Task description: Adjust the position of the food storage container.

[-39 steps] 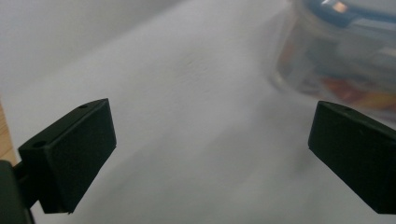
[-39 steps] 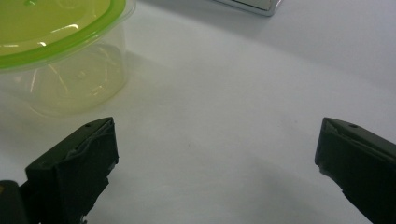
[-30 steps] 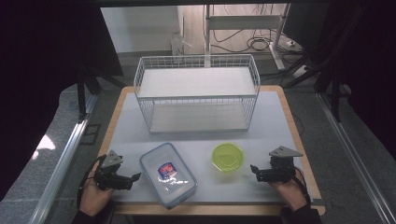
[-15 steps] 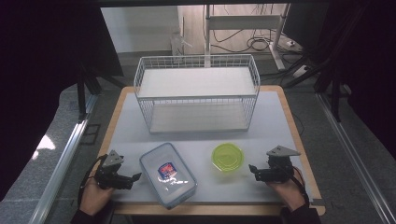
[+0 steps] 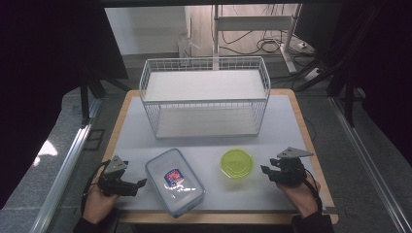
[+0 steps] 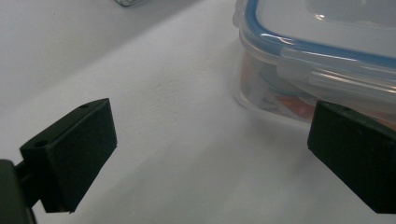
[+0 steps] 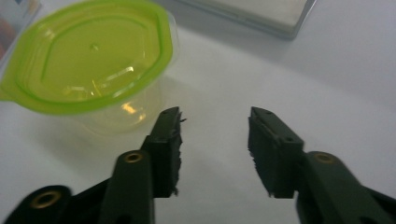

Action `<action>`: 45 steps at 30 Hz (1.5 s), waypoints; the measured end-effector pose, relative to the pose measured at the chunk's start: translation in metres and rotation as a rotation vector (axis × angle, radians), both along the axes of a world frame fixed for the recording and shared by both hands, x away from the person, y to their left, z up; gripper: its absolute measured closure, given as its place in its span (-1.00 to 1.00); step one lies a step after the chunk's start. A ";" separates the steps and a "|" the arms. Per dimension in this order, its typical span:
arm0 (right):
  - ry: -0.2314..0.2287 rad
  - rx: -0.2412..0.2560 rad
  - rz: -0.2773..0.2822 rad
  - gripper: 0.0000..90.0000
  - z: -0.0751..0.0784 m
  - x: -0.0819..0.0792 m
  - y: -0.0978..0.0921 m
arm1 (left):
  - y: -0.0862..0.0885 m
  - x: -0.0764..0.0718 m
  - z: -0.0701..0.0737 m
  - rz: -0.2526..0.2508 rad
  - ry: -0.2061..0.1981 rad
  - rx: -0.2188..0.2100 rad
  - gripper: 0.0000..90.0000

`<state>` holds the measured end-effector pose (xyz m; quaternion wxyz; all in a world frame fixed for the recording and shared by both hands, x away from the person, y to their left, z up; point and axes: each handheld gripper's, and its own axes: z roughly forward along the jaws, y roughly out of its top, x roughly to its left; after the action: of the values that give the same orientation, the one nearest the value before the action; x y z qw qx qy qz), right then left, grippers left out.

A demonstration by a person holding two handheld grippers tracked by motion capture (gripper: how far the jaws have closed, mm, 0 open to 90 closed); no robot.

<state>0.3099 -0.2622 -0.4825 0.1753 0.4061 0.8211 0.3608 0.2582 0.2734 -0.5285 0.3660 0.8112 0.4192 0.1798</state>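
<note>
On the counter before the wire rack, the clear latched box lies just beside the left gripper, jaws released and empty; the green-lidded tub sits near the right gripper, likewise released; both look light, slick plastic, best pinched across their walls under the rim.

Looks like a lab or test-bench setup, not a kitchen.
Black curtains on both sides, metal rails along a grey floor, loose cables by a stand leg out back, and a white-topped table with a white wire rack.
</note>
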 end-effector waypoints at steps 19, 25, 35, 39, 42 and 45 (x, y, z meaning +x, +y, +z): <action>-0.048 0.041 0.161 1.00 0.021 0.010 0.051 | 0.002 0.002 -0.001 0.013 0.010 -0.009 -0.97; -0.046 0.048 0.249 1.00 0.021 0.012 0.081 | 0.002 0.002 -0.001 0.014 0.013 -0.006 -0.97; -0.031 0.004 0.354 1.00 0.012 0.017 0.130 | 0.002 0.002 -0.002 0.011 0.015 -0.003 -0.97; -0.018 -0.018 0.383 1.00 0.005 0.015 0.140 | 0.002 0.002 -0.002 0.009 0.015 -0.005 -0.97; -0.022 -0.030 0.381 1.00 0.005 0.013 0.141 | 0.002 0.002 -0.002 0.007 0.015 -0.001 -0.97; -0.012 -0.023 0.375 1.00 0.005 0.014 0.138 | 0.002 0.002 -0.002 0.006 0.015 0.001 -0.97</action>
<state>0.3236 -0.1237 -0.4773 0.1145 0.2418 0.8853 0.3803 0.2602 0.2750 -0.5305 0.3617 0.8115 0.4242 0.1750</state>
